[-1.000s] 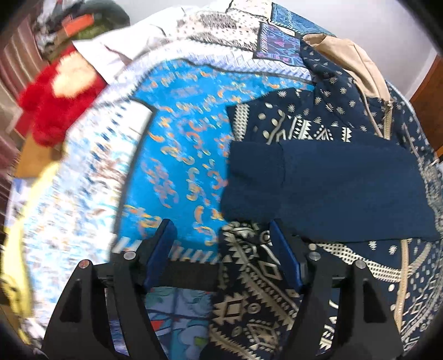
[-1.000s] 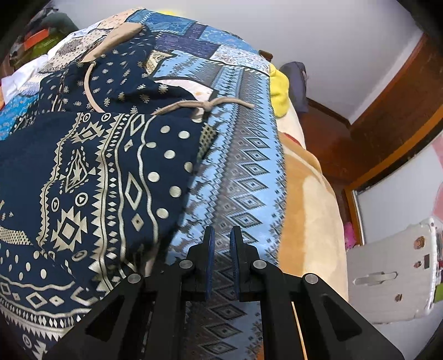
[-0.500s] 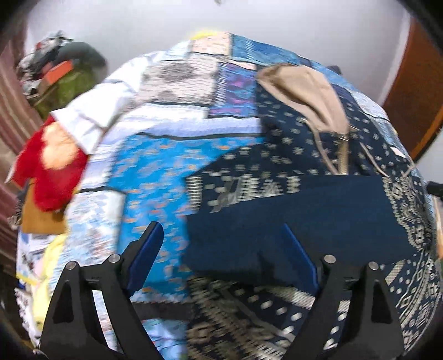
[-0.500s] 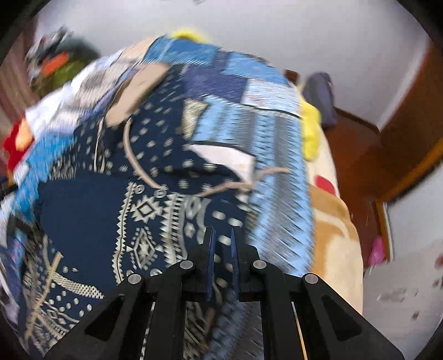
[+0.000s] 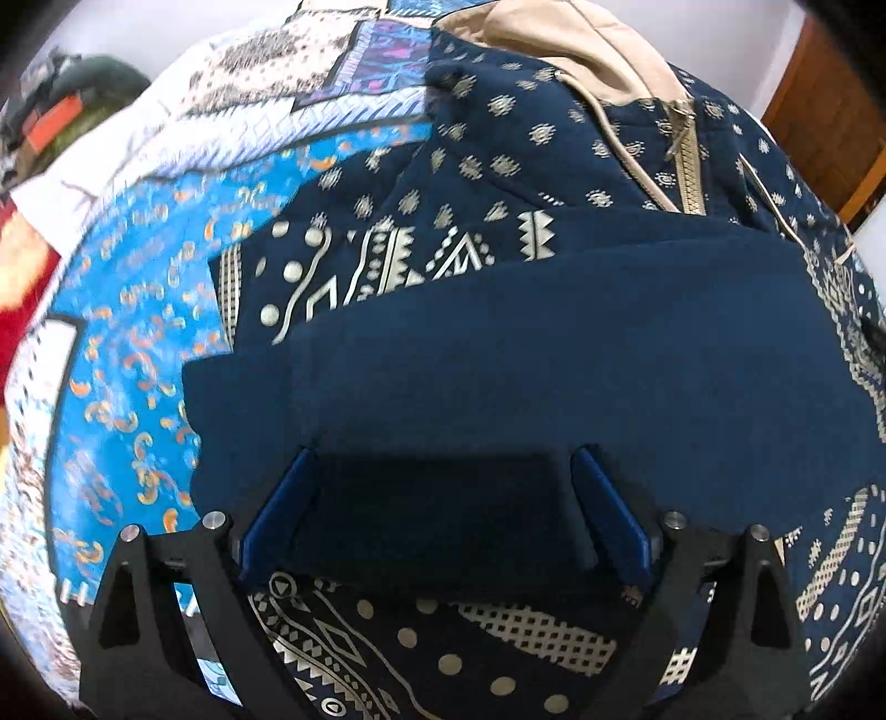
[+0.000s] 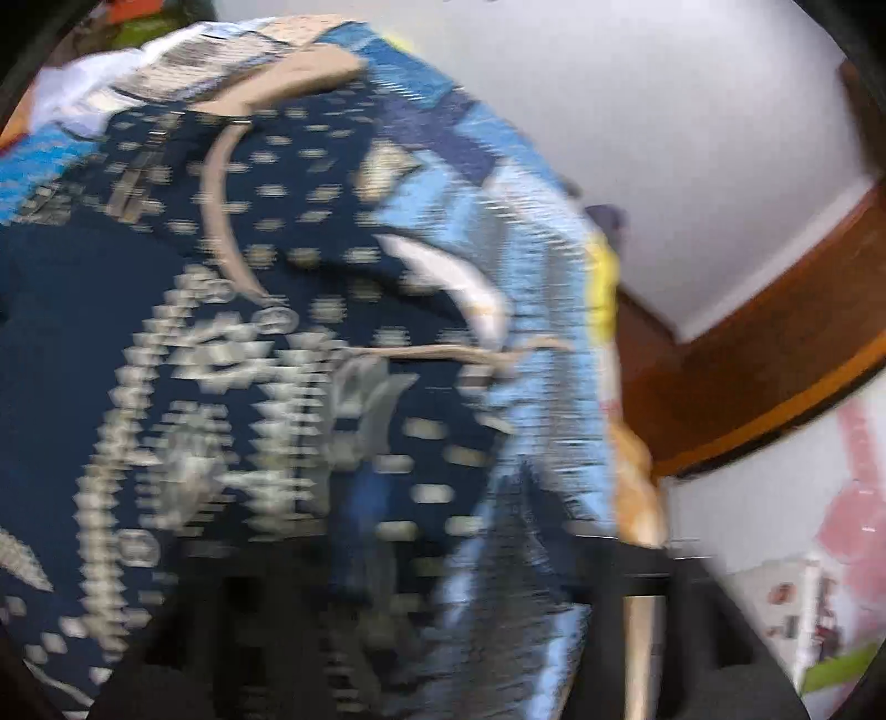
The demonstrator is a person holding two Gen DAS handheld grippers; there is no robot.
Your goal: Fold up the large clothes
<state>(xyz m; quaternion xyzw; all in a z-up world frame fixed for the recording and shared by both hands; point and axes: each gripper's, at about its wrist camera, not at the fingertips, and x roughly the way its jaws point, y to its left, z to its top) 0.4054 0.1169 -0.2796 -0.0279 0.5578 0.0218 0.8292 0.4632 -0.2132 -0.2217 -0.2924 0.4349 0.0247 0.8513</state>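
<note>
A navy hoodie with cream geometric print (image 5: 470, 166) lies spread on the bed, its tan-lined hood (image 5: 554, 44) at the far end and a plain navy sleeve (image 5: 526, 354) folded across its middle. My left gripper (image 5: 443, 504) is open, its blue pads either side of the sleeve's near edge, just above the cloth. The right wrist view is heavily blurred: it shows the hoodie's printed front (image 6: 221, 360) and a tan drawcord (image 6: 443, 351). My right gripper is a dark smear at the bottom, so I cannot tell how its jaws stand.
The bed is covered by a blue patchwork quilt (image 5: 144, 310). A red plush item (image 5: 16, 310) lies at the left edge. A white wall (image 6: 664, 111) and brown wooden trim (image 6: 775, 343) lie beyond the bed's right side.
My left gripper has come down and forward over the folded navy sleeve, still open. My right gripper was shut and is moving fast, so its view has blurred.
</note>
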